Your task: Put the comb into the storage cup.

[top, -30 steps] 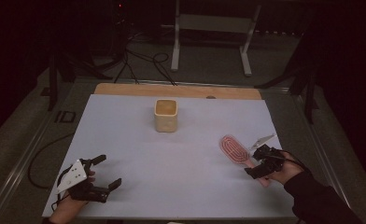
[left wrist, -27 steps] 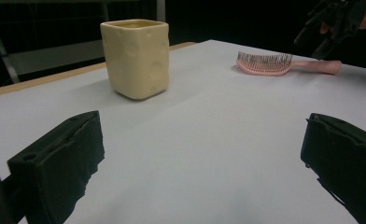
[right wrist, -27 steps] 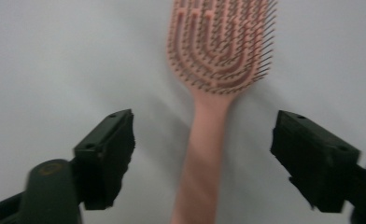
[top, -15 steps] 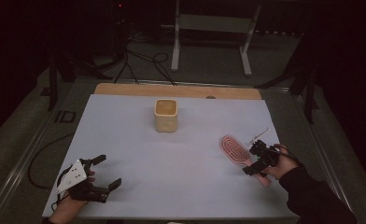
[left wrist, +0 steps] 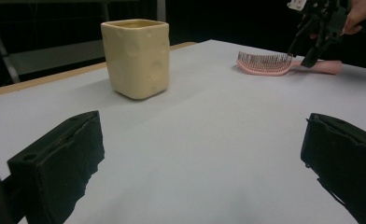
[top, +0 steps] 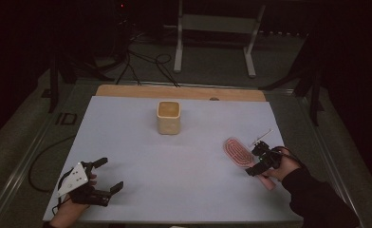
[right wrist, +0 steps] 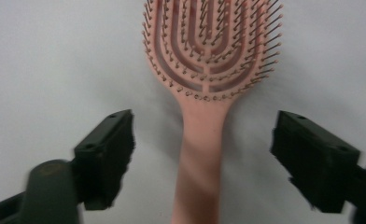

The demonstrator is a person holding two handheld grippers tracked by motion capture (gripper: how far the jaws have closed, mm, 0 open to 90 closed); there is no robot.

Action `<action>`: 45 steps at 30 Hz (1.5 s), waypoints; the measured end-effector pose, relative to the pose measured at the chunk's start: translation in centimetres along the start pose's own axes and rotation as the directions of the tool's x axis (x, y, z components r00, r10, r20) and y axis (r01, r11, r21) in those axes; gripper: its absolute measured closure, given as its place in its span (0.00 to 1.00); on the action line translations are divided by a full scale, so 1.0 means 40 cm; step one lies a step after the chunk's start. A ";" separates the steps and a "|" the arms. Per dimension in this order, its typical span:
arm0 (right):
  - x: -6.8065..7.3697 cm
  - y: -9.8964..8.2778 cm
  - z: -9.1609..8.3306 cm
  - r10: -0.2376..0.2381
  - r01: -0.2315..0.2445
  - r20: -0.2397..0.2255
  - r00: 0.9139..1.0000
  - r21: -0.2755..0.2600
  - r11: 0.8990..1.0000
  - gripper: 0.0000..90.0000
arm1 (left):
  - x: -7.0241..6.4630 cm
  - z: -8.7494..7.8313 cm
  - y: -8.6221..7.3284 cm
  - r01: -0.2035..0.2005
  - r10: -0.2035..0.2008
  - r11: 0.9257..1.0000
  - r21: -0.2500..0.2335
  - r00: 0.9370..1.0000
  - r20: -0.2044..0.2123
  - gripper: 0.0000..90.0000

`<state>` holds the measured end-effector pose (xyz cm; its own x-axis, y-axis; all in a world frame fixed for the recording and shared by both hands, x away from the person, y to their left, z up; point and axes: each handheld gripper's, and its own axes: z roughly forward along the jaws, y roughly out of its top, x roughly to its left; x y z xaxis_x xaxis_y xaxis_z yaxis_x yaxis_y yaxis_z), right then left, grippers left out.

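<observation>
A pink hairbrush (top: pixel 237 151) lies bristles up at the right of the white table, its handle pointing toward the person. My right gripper (top: pixel 259 159) hovers over that handle. In the right gripper view the brush (right wrist: pixel 209 51) runs up the middle and the handle lies between the jaws of the right gripper (right wrist: pixel 204 135), which have just been closing; neither pad touches it. My left gripper (top: pixel 110 174) rests open at the front left with nothing between its jaws. A cream square cup (top: pixel 168 117) stands upright near the back centre.
The left gripper view shows its own open gripper (left wrist: pixel 202 126), the cup (left wrist: pixel 137 58), the brush (left wrist: pixel 265 63) and the far right gripper (left wrist: pixel 312 32). A wooden strip (top: pixel 179 91) edges the table's back. Stand legs (top: pixel 178 57) and cables lie on the floor beyond.
My right gripper has shifted a little down and toward the brush handle, its grey plate turning. The left gripper, cup and brush have stayed put.
</observation>
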<state>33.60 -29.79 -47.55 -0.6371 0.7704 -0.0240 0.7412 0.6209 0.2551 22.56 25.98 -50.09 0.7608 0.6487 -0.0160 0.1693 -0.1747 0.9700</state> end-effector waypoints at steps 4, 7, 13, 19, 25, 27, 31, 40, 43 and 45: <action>-0.002 0.003 0.012 0.009 -0.009 -0.011 1.000 0.011 1.000 0.39 | 0.000 0.001 0.000 0.002 -0.002 1.000 -0.002 1.000 0.000 0.00; -0.002 0.007 0.018 0.010 -0.009 -0.017 1.000 0.025 1.000 0.47 | 0.000 0.000 0.000 0.002 -0.002 1.000 -0.001 1.000 0.000 0.00; -0.003 0.015 0.027 0.013 -0.013 0.000 1.000 0.050 0.999 0.58 | 0.001 0.000 0.000 0.002 -0.002 1.000 0.000 1.000 0.000 0.00; -0.005 0.025 0.037 0.019 -0.019 0.008 1.000 0.080 0.997 0.68 | 0.002 0.000 -0.001 0.004 -0.004 1.000 0.001 1.000 0.000 0.00; -0.003 0.030 0.043 0.019 -0.019 0.009 1.000 0.098 0.995 0.70 | 0.002 0.000 -0.001 0.005 -0.005 1.000 0.002 1.000 0.001 0.00; -0.003 0.031 0.043 0.023 -0.024 0.010 1.000 0.102 0.995 0.70 | 0.002 0.001 -0.002 0.006 -0.006 1.000 0.001 1.000 0.002 0.00; -0.001 0.033 0.045 0.025 -0.025 0.010 1.000 0.110 0.994 0.72 | 0.002 0.001 -0.002 0.008 -0.008 1.000 0.001 1.000 0.003 0.00; 0.014 0.044 0.047 0.015 -0.020 0.041 0.999 0.139 0.990 0.77 | 0.003 0.002 -0.004 0.010 -0.010 1.000 0.003 1.000 0.004 0.00; 0.019 0.044 0.046 0.018 -0.024 0.048 0.999 0.141 0.990 0.78 | 0.003 0.003 -0.004 0.009 -0.009 1.000 0.006 1.000 0.005 0.00; 0.022 0.045 0.046 0.008 -0.016 0.057 0.998 0.141 0.990 0.78 | 0.003 0.003 -0.004 0.007 -0.007 1.000 0.006 1.000 0.005 0.00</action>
<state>34.76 -27.74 -48.88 -0.6183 0.7822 -0.0774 0.7735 0.6230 0.1163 22.70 25.97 -50.28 0.7629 0.6461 -0.0245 0.1784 -0.1740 0.9685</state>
